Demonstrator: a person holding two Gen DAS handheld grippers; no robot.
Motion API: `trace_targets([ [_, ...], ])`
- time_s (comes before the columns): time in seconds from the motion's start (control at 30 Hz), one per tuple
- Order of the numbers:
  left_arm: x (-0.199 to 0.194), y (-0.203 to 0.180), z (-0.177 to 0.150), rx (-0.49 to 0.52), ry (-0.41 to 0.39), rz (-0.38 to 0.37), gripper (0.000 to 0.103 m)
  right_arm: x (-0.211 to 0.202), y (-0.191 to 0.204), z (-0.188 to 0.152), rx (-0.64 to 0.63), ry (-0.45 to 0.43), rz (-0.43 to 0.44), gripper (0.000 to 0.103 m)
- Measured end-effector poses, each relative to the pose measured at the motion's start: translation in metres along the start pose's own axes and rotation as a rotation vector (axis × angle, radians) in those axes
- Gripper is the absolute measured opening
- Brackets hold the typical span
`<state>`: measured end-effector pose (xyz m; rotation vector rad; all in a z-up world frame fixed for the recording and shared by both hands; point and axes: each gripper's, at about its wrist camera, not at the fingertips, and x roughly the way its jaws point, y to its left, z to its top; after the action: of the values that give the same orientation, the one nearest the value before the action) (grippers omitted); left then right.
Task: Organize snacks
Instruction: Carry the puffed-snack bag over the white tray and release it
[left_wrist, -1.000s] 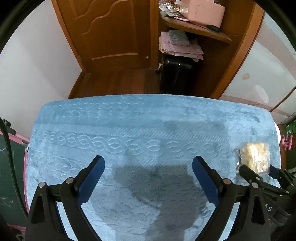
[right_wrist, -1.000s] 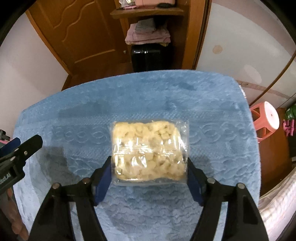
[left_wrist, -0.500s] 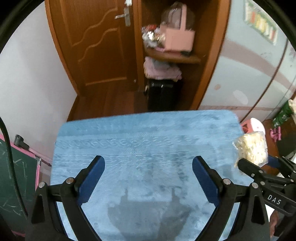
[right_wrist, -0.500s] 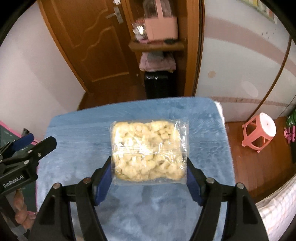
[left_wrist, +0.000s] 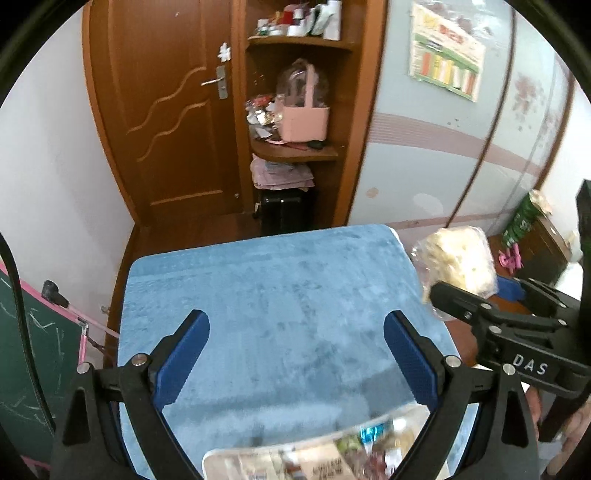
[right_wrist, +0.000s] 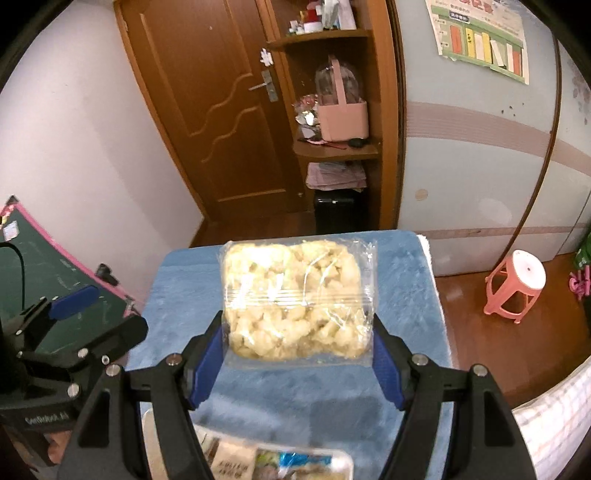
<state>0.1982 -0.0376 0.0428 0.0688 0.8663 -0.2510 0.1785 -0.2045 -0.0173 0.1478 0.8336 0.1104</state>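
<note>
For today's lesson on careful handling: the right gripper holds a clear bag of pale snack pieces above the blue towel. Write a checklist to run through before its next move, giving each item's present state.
1. Hold: the right gripper has both pads against the sides of the clear snack bag: ok.
2. Bag sealed: closure not readable: cannot tell.
3. Bag clear of the blue towel: lifted, not resting on it: ok.
4. Left gripper out of the way: open, holding nothing, off to the side: ok.
5. Printed snack packs at the near edge: blurred, directly below the grippers; lowering straight down may hit them: not ok.
6. Drop-off container: none visible: cannot tell.
</note>
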Motion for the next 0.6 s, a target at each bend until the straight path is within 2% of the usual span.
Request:
trace_targets([
  [0.17,-0.035,-0.009,-0.039,0.031,0.015,-0.026,0.095,-0.03,0.009,-0.039,-0.009,-0.009,0.046,0.071],
  [0.33,-0.069,-0.015,-0.087,0.055,0.033,-0.014,0.095,-0.06,0.017,-0.079,-0.015,-0.039,0.031,0.072],
  [0.5,-0.093,-0.011,-0.127,-0.015,0.004,-0.038,0.095,-0.081,0.02,-0.116,0.015,-0.053,0.079,0.072],
  [0.6,-0.103,-0.011,-0.149,-0.043,-0.024,0.002,0.095,-0.092,0.022,-0.136,0.029,-0.066,0.09,0.072],
])
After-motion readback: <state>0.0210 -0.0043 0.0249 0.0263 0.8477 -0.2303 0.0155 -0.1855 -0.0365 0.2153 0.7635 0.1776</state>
